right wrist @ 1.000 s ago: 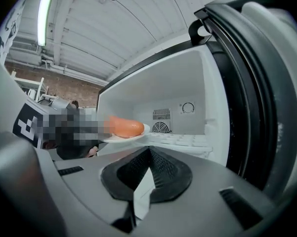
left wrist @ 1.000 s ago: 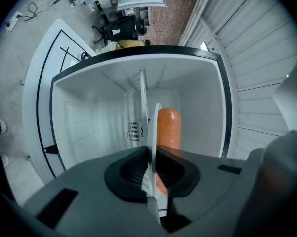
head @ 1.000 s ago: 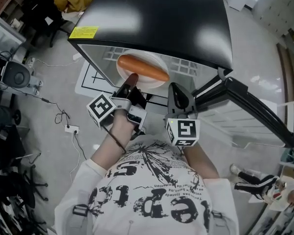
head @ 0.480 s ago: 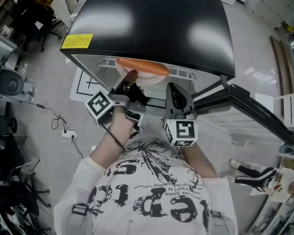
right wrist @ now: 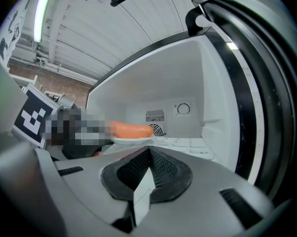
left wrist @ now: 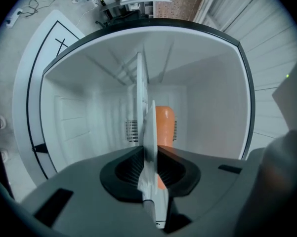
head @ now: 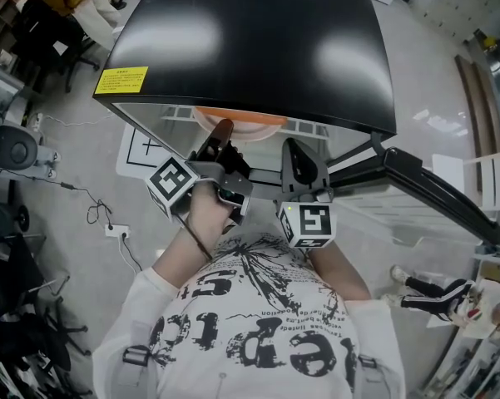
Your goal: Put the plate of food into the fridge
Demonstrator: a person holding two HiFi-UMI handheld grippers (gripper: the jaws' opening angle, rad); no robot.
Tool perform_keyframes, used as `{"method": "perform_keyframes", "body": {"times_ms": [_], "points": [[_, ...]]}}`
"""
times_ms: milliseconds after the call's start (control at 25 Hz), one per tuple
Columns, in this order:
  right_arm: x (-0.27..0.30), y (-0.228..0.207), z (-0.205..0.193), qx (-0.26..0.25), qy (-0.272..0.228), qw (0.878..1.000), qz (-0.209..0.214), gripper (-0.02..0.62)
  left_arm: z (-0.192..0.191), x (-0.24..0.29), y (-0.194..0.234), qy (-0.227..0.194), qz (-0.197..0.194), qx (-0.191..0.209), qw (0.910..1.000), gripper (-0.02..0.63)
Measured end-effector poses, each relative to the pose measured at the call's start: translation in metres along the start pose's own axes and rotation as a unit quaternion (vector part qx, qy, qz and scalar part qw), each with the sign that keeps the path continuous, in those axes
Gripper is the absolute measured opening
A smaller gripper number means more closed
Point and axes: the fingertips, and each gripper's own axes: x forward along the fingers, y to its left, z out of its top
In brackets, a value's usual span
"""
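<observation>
Head view looks down on a small fridge (head: 258, 40) with a glossy black top. A yellow label (head: 121, 80) sits at its near left corner, the print too small to read. The fridge door (head: 437, 194) stands swung open to the right.

The left hand-held gripper (head: 223, 131) reaches level into the white cavity. Its jaws are clamped narrow on the near rim of a white plate (left wrist: 147, 127), which shows edge-on between the pads in the left gripper view. An orange sausage (right wrist: 132, 129) lies on the plate. Both are mostly inside the fridge, low over its ribbed floor, in front of a rear vent (right wrist: 155, 115) and a round dial (right wrist: 183, 109). Whether the plate touches that floor I cannot tell.

The right hand-held gripper (head: 293, 152) hangs just beside it at the fridge mouth, jaws closed together with nothing between them.

The person's white shirt (head: 250, 331) carries black lettering that cannot be made out from above.

The room floor (head: 424, 81) is pale grey and shiny. A white mat with black lines (head: 137, 152) lies at the fridge's left, with a white power strip (head: 116, 220) and loose cables nearby.
</observation>
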Motion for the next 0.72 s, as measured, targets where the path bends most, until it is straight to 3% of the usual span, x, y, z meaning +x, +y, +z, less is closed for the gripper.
{"method": "perform_keyframes", "body": {"times_ms": [160,480,720], "points": [[0.002,0.005,0.000,-0.001,0.001,1.000,0.008,0.000,-0.001,-0.001,-0.009,0.002,-0.028,0.010,0.9996,0.088],[0.004,0.021,-0.002,-0.008,0.007,0.999,0.031,0.000,0.006,-0.007,-0.025,-0.019,-0.049,0.067,0.9963,0.295],[0.006,0.038,0.002,-0.009,0.005,0.999,0.046,0.000,0.007,-0.014,-0.021,-0.003,-0.051,0.069,0.9963,0.317]]}}
